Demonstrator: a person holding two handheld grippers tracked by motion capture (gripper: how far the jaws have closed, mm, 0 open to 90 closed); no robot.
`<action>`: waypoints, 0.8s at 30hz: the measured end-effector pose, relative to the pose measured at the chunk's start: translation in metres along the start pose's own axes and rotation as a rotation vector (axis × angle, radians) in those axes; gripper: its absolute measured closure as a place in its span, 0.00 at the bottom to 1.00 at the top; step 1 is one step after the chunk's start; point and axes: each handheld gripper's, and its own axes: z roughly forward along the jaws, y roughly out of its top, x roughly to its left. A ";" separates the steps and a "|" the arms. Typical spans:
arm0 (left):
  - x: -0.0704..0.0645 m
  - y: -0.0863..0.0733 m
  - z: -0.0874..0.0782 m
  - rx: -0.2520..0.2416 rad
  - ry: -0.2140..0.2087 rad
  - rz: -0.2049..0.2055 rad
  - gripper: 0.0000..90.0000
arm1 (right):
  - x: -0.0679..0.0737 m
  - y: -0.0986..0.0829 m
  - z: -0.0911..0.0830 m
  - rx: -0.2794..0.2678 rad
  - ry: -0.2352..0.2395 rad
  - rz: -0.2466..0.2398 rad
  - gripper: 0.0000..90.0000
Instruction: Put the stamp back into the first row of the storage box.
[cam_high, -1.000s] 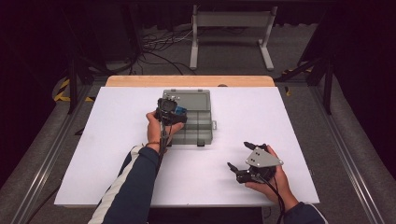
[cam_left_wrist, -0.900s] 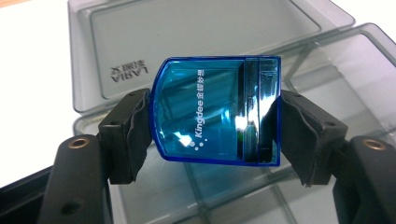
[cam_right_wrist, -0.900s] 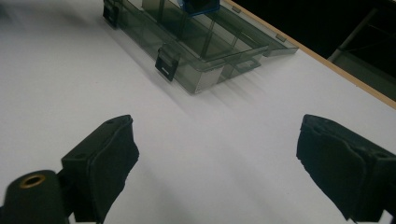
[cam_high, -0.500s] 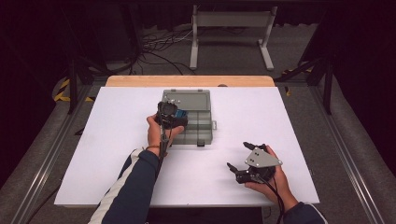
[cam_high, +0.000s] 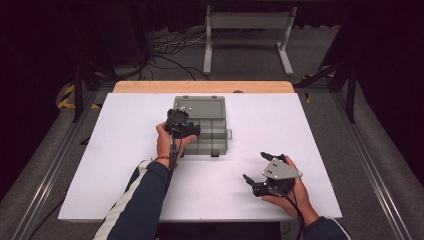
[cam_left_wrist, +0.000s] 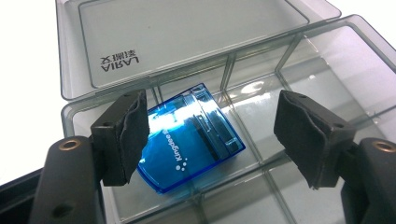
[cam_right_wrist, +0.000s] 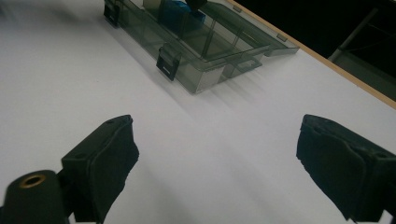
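A: Left gripper (cam_left_wrist: 212, 135) hangs over the organizer box (cam_high: 212, 131), jaws spread wide, nothing held. The blue sharpener (cam_left_wrist: 189, 137) lies tilted in a compartment, toward nine o'clock.

B: Risk?

A: Likely the near pad (cam_left_wrist: 123, 135) catches a divider, or pinches one slick corner and flips it. Right gripper (cam_high: 260, 170), at five o'clock from the box, gapes empty.

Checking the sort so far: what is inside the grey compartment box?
A blue transparent sharpener lies in one compartment of the grey box. The compartments beside it look bare; the left gripper covers part of the box.
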 end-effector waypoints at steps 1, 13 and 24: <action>0.000 0.000 -0.001 -0.002 -0.003 0.001 0.31 | 0.000 0.000 0.000 0.000 -0.001 0.000 0.13; 0.005 -0.004 -0.026 -0.111 -0.070 0.138 0.29 | 0.001 0.000 0.001 0.002 -0.003 -0.001 0.13; 0.006 -0.012 -0.046 -0.189 -0.123 0.248 0.25 | 0.001 0.001 0.001 0.002 -0.007 0.002 0.13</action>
